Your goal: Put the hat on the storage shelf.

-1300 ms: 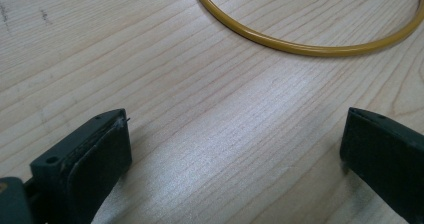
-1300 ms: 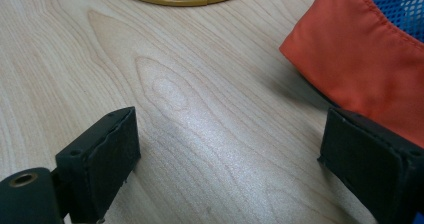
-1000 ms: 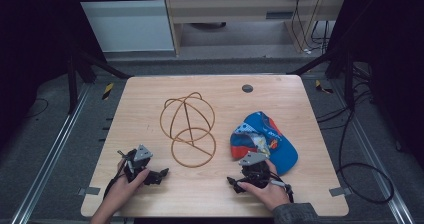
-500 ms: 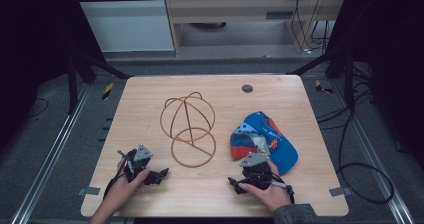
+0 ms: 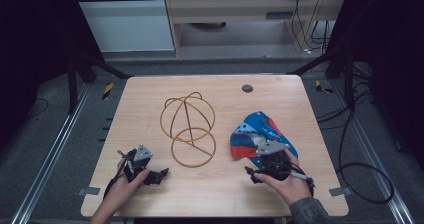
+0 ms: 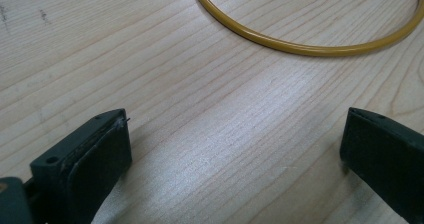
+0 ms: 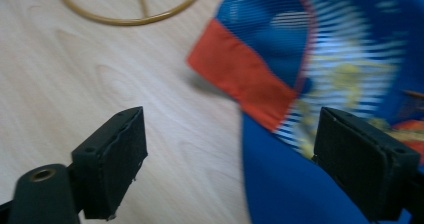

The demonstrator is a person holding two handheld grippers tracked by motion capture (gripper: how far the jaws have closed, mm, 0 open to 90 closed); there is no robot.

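A blue, red and white cap lies on the right side of the wooden table. Left of it stands a golden wire frame with a ring base. My right gripper hovers at the cap's near edge, open. Its jaws have just been closing a little. The cap's blue and red edge shows in the gap of the right gripper, and the pads do not touch it. The left gripper rests low at the front left, open over bare wood, short of the ring.
A small dark round disc sits near the table's far edge. Metal rails run along both sides of the table, and cables lie on the floor at the right. The wire ring lies to the far left of the right gripper's jaws.
My right gripper has lifted off the table and shifted toward the cap. The left hand and its gripper have stayed where they were.
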